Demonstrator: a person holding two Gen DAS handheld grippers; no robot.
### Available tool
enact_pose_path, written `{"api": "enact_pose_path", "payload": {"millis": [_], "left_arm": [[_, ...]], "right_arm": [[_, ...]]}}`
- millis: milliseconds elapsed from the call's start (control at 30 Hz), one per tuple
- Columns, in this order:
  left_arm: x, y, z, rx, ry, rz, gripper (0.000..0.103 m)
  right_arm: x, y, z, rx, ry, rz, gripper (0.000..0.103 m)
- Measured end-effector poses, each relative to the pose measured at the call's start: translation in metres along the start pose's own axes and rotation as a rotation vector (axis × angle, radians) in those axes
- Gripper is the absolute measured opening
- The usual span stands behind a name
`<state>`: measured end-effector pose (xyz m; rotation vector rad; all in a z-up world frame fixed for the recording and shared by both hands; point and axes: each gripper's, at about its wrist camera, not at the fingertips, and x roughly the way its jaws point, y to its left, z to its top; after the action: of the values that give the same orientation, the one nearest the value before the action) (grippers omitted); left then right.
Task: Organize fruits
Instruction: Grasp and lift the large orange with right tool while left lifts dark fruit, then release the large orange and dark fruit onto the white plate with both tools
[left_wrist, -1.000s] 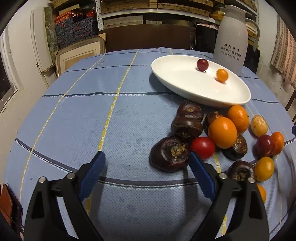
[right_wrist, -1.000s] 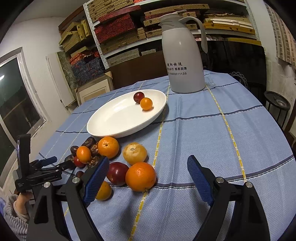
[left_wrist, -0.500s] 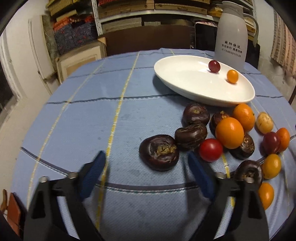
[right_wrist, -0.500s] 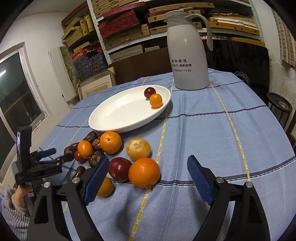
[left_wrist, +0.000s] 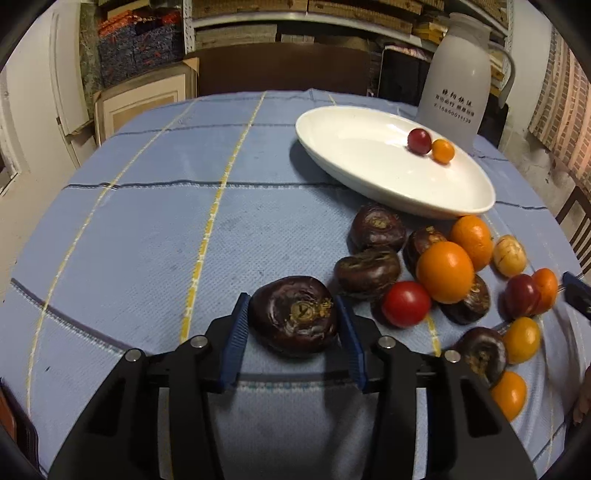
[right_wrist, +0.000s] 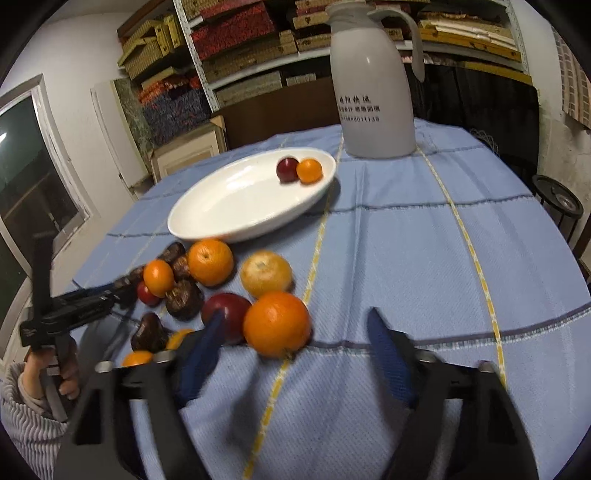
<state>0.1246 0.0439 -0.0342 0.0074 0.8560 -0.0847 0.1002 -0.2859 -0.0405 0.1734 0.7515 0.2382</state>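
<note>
Left gripper (left_wrist: 291, 319) jaws, just closing, clamp dark water chestnut (left_wrist: 293, 315); right gripper (right_wrist: 295, 343) jaws, just closing, half-wide, flank orange (right_wrist: 277, 323) untouched near table's (right_wrist: 406, 258) front edge.

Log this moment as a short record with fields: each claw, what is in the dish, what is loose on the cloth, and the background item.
left claw: jaws just closing, blue pads against both sides of the dark water chestnut, which rests on the cloth
right claw: jaws just closing around the large orange; pads not yet on it
white dish: one dark red fruit, one small orange fruit, touching
blue tablecloth: loose pile of oranges, water chestnuts and a red tomato below the dish
background: white jug behind the dish
</note>
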Motion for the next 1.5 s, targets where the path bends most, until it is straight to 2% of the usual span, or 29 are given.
{"api": "enact_pose_path", "payload": {"millis": [133,267,400,433,467,533,633,767,867,933,1133,1267,1400,1433,1500], "left_arm": [[-0.008,-0.005,-0.002,0.016,-0.023,-0.003,0.045],[-0.006,-0.012,-0.004,0.042,-0.01,0.001,0.045],[-0.005,-0.008,-0.004,0.032,-0.002,-0.01,0.045],[-0.005,-0.008,-0.004,0.03,0.001,-0.013,0.045],[-0.004,-0.008,-0.004,0.027,0.003,-0.016,0.045],[-0.007,-0.006,-0.004,0.02,-0.007,-0.021,0.045],[-0.021,-0.001,-0.002,-0.009,-0.058,-0.024,0.045],[-0.038,0.001,0.003,-0.042,-0.102,-0.046,0.045],[-0.044,-0.005,0.02,-0.045,-0.105,-0.09,0.045],[-0.044,-0.015,0.038,-0.024,-0.112,-0.095,0.045],[-0.015,-0.052,0.087,0.022,-0.106,-0.116,0.045],[0.019,-0.064,0.103,0.029,-0.07,-0.121,0.045],[0.052,-0.065,0.109,0.025,-0.015,-0.121,0.046],[0.054,-0.064,0.108,0.03,-0.011,-0.121,0.047],[0.056,-0.062,0.108,0.042,-0.019,-0.109,0.057]], "right_arm": [[0.005,0.0,-0.006,-0.007,0.035,0.012,0.06],[0.015,0.002,-0.005,-0.007,0.061,0.016,0.06],[0.027,0.001,0.0,0.028,0.084,0.059,0.06],[0.03,0.001,0.001,0.032,0.088,0.07,0.058],[0.031,0.001,0.002,0.038,0.087,0.1,0.046],[0.031,-0.001,0.002,0.048,0.092,0.126,0.044],[0.025,-0.004,0.001,0.058,0.078,0.144,0.043],[0.007,-0.011,0.006,0.088,0.002,0.154,0.043],[-0.003,-0.015,0.02,0.115,-0.014,0.172,0.043],[-0.007,-0.01,0.039,0.088,-0.017,0.164,0.043],[0.011,0.016,0.087,0.044,-0.028,0.157,0.043],[0.058,0.025,0.105,0.071,0.011,0.179,0.043],[0.099,0.025,0.113,0.083,0.049,0.156,0.045],[0.105,0.026,0.112,0.077,0.066,0.155,0.046],[0.105,0.023,0.112,0.082,0.057,0.152,0.046]]}}
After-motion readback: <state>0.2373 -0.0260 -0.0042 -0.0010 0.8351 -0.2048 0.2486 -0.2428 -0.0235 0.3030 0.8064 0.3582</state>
